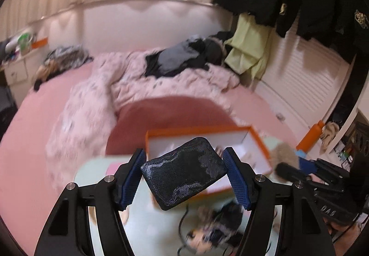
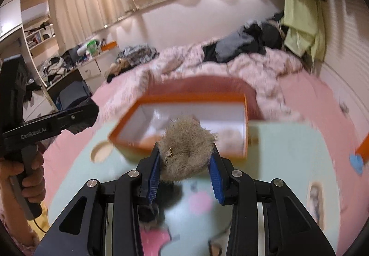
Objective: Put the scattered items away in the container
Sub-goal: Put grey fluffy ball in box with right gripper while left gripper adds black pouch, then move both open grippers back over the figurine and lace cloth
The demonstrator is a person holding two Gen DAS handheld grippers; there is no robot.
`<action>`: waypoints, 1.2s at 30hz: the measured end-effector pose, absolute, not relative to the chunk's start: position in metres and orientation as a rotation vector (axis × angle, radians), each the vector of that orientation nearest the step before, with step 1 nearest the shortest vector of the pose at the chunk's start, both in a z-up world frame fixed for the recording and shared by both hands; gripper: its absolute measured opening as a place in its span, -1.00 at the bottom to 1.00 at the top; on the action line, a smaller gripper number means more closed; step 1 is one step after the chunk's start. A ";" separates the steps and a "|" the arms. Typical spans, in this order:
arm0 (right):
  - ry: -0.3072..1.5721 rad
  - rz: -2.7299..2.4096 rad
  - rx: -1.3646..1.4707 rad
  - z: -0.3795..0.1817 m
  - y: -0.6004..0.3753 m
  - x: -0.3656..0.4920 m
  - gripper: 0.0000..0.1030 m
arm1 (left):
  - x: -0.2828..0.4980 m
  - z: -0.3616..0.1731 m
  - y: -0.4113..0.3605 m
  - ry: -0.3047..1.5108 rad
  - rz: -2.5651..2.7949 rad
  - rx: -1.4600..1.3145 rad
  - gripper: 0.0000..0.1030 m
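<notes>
My left gripper (image 1: 184, 175) is shut on a dark blue flat pouch (image 1: 183, 173) with a wavy pattern, held tilted in the air just in front of the orange box (image 1: 258, 138) with a white inside. My right gripper (image 2: 185, 163) is shut on a grey-brown furry pom-pom (image 2: 186, 147) with a small gold clasp, held in front of the same orange box (image 2: 131, 115). The box sits on a pale green table (image 2: 283, 152). The fur piece and right gripper also show at the right of the left wrist view (image 1: 284, 153).
A dark doll-like charm with a cord (image 1: 216, 230) lies on the table below the pouch. An orange lid (image 2: 364, 147) and a blue heart (image 2: 356, 163) lie at the right. A bed with a pink duvet (image 1: 138, 85) and dark clothes (image 1: 182, 60) is behind.
</notes>
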State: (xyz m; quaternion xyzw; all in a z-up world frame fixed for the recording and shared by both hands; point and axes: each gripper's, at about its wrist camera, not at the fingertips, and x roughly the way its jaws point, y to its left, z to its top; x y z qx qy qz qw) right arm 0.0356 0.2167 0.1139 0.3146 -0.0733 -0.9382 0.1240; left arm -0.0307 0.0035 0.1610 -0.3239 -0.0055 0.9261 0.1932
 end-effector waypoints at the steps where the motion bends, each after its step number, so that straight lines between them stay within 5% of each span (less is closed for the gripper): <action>1: -0.207 -2.739 0.902 0.118 0.216 0.031 -0.24 | -0.038 0.165 0.008 -0.010 2.595 -0.900 0.32; 9: -0.218 -2.713 0.893 0.121 0.211 -0.022 -0.21 | -0.096 0.131 0.030 -0.033 2.567 -1.014 0.35; 13: -0.198 -2.742 1.070 0.090 0.207 -0.051 0.33 | -0.120 0.098 0.021 -0.156 2.531 -1.167 0.51; 17: -0.249 -2.782 1.096 0.076 0.214 -0.055 0.33 | -0.122 0.095 0.006 -0.275 2.517 -1.159 0.64; 24: -0.292 -2.797 1.031 0.091 0.224 -0.046 0.33 | -0.101 0.114 -0.005 -0.279 2.558 -1.097 0.67; 29: -0.279 -2.803 0.983 0.106 0.224 -0.018 0.33 | -0.050 0.123 -0.012 -0.190 2.599 -1.027 0.88; 36: -0.180 -2.741 1.107 0.080 0.211 0.050 0.33 | 0.035 0.071 -0.011 -0.124 2.526 -1.194 0.91</action>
